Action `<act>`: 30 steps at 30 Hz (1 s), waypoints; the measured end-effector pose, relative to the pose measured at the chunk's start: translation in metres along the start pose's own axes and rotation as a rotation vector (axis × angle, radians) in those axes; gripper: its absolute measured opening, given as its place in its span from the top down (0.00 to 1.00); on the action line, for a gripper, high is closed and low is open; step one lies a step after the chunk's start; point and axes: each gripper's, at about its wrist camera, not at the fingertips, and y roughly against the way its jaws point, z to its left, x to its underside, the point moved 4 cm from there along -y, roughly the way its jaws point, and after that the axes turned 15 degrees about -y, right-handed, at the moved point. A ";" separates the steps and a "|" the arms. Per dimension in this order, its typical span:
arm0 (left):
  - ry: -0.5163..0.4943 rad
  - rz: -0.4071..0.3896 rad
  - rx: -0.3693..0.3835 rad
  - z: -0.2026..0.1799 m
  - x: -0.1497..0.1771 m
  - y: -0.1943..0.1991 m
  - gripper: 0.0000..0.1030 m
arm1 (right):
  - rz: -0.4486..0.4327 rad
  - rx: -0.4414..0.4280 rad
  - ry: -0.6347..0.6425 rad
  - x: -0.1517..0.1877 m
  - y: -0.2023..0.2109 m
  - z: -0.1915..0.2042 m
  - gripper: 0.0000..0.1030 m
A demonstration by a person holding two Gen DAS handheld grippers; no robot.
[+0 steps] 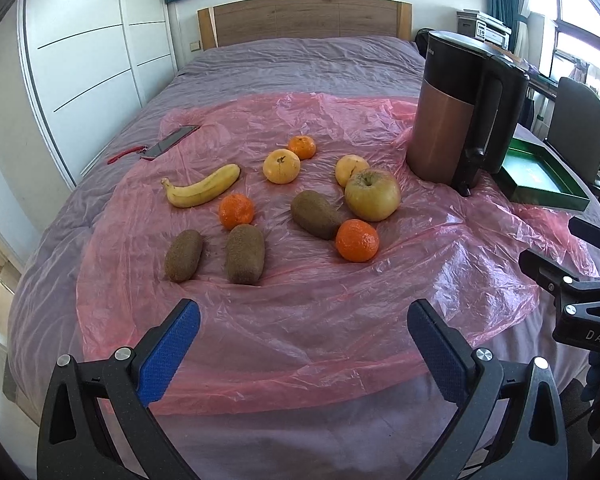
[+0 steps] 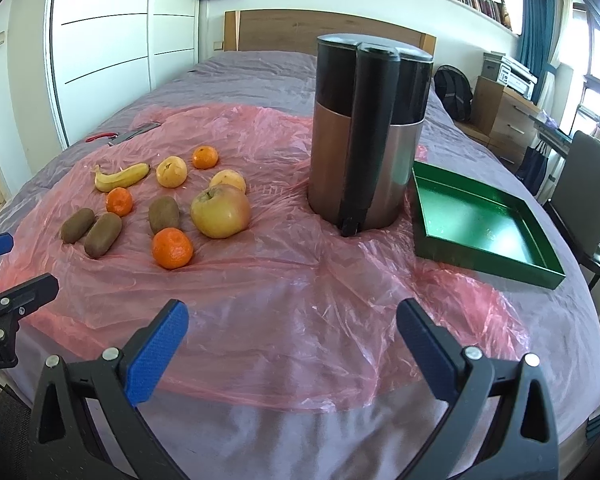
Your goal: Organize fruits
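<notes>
1. both tools are seen released: the left gripper (image 1: 303, 322) and right gripper (image 2: 293, 323) hang with jaws spread wide and nothing held, near the bed's front edge.
2. the fruits lie loose on the pink plastic sheet (image 1: 320, 312): 1 banana (image 1: 202, 186), 1 apple (image 1: 373, 195), 3 kiwis, tangerines.
3. the green tray (image 2: 480, 262) stands bare beside the kettle (image 2: 370, 132), probably the destination.
4. the kiwi (image 1: 245, 254) is judged soft and light; it is best gripped across its short width, gently. the sheet is likely slippery.

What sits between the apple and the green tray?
The kettle stands between the apple and the green tray, clearest in the right wrist view.
</notes>
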 end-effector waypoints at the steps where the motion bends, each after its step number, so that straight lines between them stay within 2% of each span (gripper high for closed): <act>1: -0.003 0.000 0.000 0.000 0.000 0.000 0.01 | 0.001 -0.003 -0.001 0.000 0.000 0.000 0.00; 30: 0.003 0.021 0.017 -0.001 0.000 -0.008 0.01 | -0.010 -0.025 -0.022 0.000 -0.004 0.009 0.00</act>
